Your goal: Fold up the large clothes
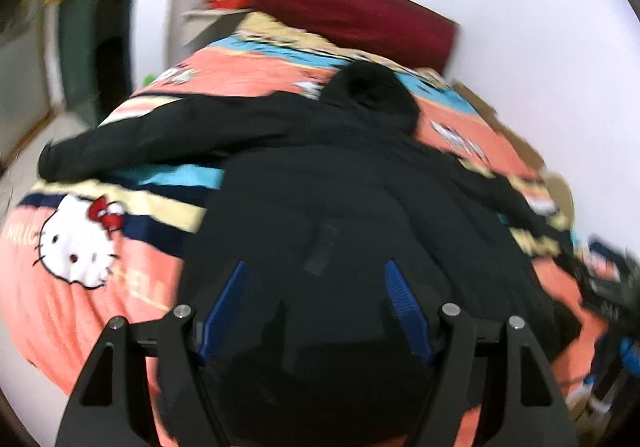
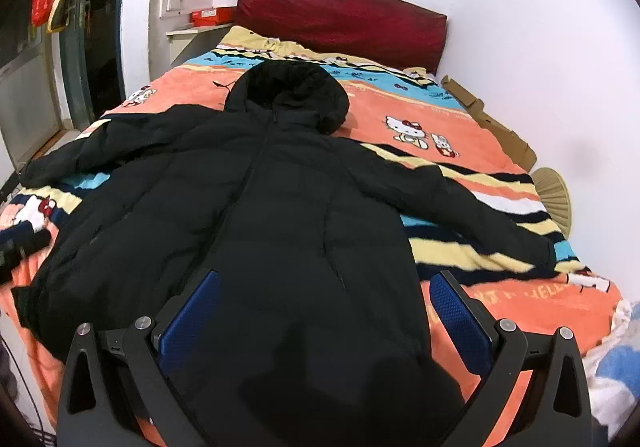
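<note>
A large black hooded puffer jacket [image 2: 256,207] lies spread flat on the bed, hood toward the headboard, sleeves out to both sides; it also shows in the left wrist view [image 1: 320,183]. My left gripper [image 1: 316,275] is open over the jacket's lower left part, blue pads apart. My right gripper [image 2: 324,287] is open over the jacket's lower right hem, empty. The right gripper shows blurred at the right edge of the left wrist view [image 1: 612,287].
The bed has an orange Hello Kitty blanket [image 2: 460,119] and a dark red headboard [image 2: 340,15]. Cardboard pieces [image 2: 492,123] and a straw fan [image 2: 554,195] lie along the right wall. A small shelf with a red box [image 2: 210,17] stands at the far left. A doorway [image 2: 48,67] is left.
</note>
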### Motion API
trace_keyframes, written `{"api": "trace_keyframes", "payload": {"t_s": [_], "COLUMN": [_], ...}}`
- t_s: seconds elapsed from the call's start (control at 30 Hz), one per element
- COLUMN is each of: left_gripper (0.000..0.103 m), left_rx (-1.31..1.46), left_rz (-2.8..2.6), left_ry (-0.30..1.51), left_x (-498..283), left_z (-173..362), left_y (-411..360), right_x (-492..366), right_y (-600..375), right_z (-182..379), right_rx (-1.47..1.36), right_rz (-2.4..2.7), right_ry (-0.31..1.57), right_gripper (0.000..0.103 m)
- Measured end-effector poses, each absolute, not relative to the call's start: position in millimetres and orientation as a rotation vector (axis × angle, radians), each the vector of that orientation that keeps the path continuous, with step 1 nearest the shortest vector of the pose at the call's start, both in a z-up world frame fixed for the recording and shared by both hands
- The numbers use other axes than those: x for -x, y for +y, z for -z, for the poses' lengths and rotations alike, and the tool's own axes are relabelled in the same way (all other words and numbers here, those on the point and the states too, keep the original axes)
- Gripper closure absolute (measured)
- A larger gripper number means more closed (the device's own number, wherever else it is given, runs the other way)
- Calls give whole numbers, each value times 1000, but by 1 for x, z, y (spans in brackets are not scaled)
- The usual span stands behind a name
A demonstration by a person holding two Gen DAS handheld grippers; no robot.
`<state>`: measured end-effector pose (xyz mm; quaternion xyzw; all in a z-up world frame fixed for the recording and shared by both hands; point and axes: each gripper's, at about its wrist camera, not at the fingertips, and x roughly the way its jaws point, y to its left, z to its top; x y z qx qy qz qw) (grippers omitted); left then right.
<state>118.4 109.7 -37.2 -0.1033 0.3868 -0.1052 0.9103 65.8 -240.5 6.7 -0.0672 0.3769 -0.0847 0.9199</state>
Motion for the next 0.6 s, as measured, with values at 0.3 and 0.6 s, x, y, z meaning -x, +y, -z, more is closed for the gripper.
{"api": "trace_keyframes", "payload": {"t_s": [0.3,0.6], "left_gripper": [33,34], "left_rx": [528,877], "left_rz": [-84,-292], "left_ry": [793,812], "left_x": [-217,-282], "left_z": [80,157], "left_y": [291,435], "right_x": [-105,-137], "right_y": [-224,-213], "right_z": [-5,7], "right_rx": [158,184], "right_rz": [149,148], "right_ry": [791,832], "right_gripper": [1,1]}}
